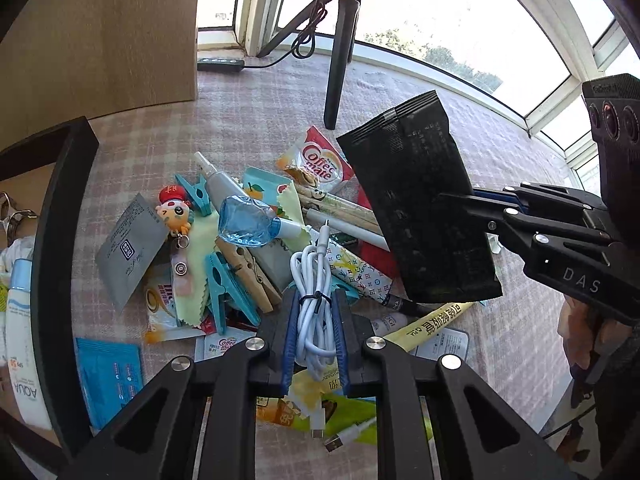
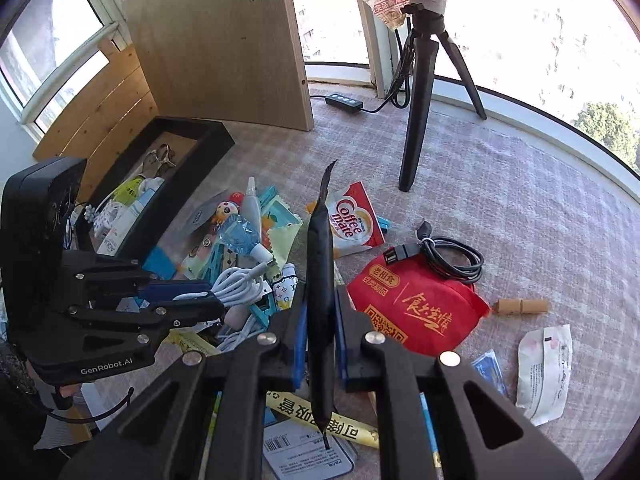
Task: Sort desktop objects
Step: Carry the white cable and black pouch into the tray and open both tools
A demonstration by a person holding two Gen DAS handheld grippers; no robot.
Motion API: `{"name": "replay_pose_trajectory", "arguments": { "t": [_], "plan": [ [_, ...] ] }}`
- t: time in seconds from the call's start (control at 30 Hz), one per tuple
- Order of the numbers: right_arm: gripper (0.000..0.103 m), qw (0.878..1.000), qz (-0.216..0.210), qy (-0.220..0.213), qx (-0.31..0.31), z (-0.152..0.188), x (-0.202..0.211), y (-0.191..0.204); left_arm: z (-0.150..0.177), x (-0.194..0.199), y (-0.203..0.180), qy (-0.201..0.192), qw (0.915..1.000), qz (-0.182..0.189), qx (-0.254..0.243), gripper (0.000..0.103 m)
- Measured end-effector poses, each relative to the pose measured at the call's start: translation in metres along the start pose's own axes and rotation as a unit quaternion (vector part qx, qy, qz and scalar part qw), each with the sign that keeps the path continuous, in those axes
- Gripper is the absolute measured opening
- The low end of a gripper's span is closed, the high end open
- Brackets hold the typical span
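Far left, tray: black tray (image 2: pixel 208 148) beside the pile, w/ keys, a shuttlecock and an AQUA tube (image 1: pixel 22 344) inside.
Pile: mixed small stuff on the checked cloth (image 2: pixel 500 184), just right of the tray – clips, blue bottle (image 1: pixel 246 220), Coffee mate sachet (image 2: pixel 352 220), red bag (image 2: pixel 416 308).
Left gripper (image 1: pixel 316 336): jaws clenched on the white cable (image 1: pixel 314 280), a tied bundle held above the pile; plug ends dangle below.
Cable handling: light, soft, springy; loops would spill if taken by one strand. Grip across the tied middle, as now, looks safest.
Right gripper (image 2: pixel 320 344): jaws closed on the black packet (image 1: pixel 416 200), pinched at its lower part, standing upright over the pile's right side.
Packet handling: flat foil pouch, light, prob. slick and crinkly; stiff enough to stand edge-on. Hold across the flat faces near the sealed end.
Right of pile: black cable (image 2: pixel 452 256), cork-like piece (image 2: pixel 520 306) and white wrapper (image 2: pixel 544 376) lie apart on the cloth.
Stage: both items off the table, neither in the tray; can't tell where each is meant to go.
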State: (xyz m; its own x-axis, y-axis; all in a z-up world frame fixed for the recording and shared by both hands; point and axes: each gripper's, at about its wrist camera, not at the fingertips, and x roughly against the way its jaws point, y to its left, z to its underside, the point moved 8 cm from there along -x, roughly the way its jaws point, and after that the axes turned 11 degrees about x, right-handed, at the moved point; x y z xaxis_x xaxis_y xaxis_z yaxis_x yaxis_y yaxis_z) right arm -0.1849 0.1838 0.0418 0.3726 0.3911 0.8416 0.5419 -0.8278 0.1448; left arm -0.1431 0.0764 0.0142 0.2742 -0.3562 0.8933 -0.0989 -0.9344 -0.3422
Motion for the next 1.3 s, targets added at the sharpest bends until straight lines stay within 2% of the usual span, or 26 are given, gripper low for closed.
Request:
{"name": "replay_pose_trajectory", "arguments": {
  "t": [0.4, 0.8, 1.0, 1.3],
  "plan": [
    [0.012, 0.998, -0.007, -0.05, -0.031, -0.008, 0.043, 0.003, -0.01, 0.038, 0.007, -0.041, 0.999, 0.01, 0.011, 0.015],
    [0.012, 0.996, -0.001, -0.074, -0.042, -0.013, 0.076, 0.033, -0.008, 0.085, 0.033, -0.089, 0.9958, 0.008, 0.017, 0.015],
    [0.012, 0.997, -0.005, -0.073, -0.03, -0.023, 0.075, 0.069, 0.0, 0.11, 0.074, -0.108, 0.9935, 0.003, 0.036, 0.015],
    [0.012, 0.997, -0.03, -0.071, -0.007, -0.05, 0.052, 0.143, 0.018, 0.15, 0.175, -0.125, 0.9876, -0.038, 0.087, 0.015]
  ]
}}
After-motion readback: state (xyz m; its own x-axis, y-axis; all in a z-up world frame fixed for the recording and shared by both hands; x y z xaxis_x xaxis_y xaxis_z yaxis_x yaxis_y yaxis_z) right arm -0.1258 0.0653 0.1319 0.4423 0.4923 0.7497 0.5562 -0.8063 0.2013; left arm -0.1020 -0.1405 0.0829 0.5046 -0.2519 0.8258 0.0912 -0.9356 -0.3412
